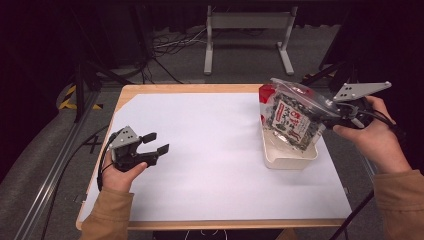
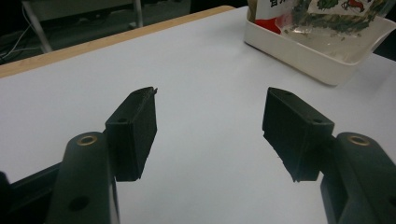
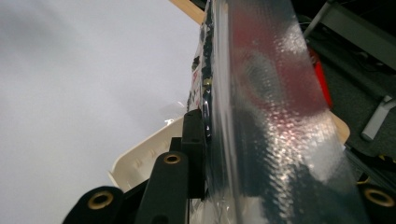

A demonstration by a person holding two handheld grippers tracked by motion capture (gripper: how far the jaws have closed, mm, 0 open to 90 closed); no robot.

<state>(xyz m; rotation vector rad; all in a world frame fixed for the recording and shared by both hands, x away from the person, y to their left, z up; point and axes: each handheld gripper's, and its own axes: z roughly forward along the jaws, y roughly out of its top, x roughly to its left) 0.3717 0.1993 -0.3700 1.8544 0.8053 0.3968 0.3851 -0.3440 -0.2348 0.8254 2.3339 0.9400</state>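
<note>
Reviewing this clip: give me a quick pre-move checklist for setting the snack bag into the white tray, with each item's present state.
1. Right gripper shut on the snack bag: ok.
2. Bag hangs over the white tray, its lower end inside the rim: ok.
3. Bag touching the tray's floor: cannot tell.
4. Space in the tray for the bag: ok, nothing else visible inside.
5. Left gripper open, empty, well apart from the tray: ok.
6. How firmly the fingers pinch the bag: cannot tell.
</note>
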